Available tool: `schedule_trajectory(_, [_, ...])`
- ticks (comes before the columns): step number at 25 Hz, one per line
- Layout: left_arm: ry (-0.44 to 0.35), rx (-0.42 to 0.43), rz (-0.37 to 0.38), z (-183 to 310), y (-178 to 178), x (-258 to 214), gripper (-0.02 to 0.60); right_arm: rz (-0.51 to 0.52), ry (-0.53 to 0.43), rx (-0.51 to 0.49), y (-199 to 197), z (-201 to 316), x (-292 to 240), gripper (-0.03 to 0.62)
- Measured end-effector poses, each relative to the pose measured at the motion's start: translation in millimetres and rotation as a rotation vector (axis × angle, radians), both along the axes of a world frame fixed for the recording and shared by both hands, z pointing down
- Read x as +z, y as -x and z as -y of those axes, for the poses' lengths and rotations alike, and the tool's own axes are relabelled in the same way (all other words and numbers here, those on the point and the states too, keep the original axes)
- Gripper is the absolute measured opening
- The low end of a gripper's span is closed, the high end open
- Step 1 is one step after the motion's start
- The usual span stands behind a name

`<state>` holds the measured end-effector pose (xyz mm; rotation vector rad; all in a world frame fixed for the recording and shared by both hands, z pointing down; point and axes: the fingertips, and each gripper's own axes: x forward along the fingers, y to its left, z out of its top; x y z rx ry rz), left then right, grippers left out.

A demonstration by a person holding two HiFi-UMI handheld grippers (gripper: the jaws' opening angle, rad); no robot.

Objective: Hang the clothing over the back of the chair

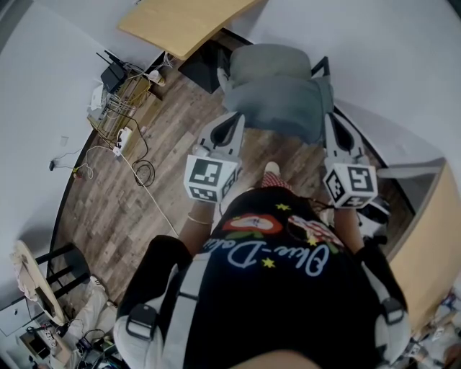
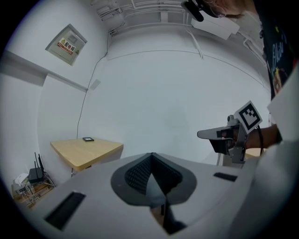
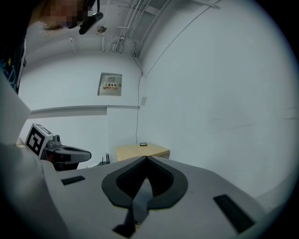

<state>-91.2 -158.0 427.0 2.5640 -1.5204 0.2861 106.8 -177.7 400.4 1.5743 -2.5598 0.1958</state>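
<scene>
At the far left of the head view a black router [image 1: 112, 72] and a tangle of cables [image 1: 137, 162] lay on the wood-plank floor [image 1: 180, 137] beside the wall, and a light wooden desk [image 1: 180, 21] stood above them in the picture. The left gripper [image 1: 235, 119] reached forward from the person's left hand [image 1: 198, 216], with its jaws clenched together on a corner of the grey clothing [image 1: 284, 104]. Its own view showed the pads meeting on a thin fold of cloth. The clothing was stretched between the two tools and held up just in front of the grey chair [image 1: 270, 61], close to the chair's back (whether it touched the back could not be told from above). A black armrest [image 1: 320, 67] showed at the chair's right side. The right gripper [image 1: 330, 119] was likewise clamped shut on the garment's other corner, and in the right gripper view a grey strip of fabric hung down from between the closed pads. A wooden cabinet [image 1: 432, 245] stood at the far right.
</scene>
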Motion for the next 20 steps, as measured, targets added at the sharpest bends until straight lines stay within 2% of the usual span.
schedule_trajectory(3, [-0.006,0.001,0.015,0,-1,1,0.002,-0.008,0.012,0.013,-2,-2,3,0.0])
schedule_trajectory(7, [0.026,0.012,0.013,-2,-5,4,0.002,-0.026,0.025,0.022,-5,-2,6,0.0])
schedule_trajectory(13, [0.014,0.015,-0.01,0,-15,4,0.002,-0.036,0.037,0.024,-10,0,12,0.0])
schedule_trajectory(20, [0.016,0.014,-0.004,1,-17,6,0.002,-0.035,0.054,0.029,-12,-1,13,0.0])
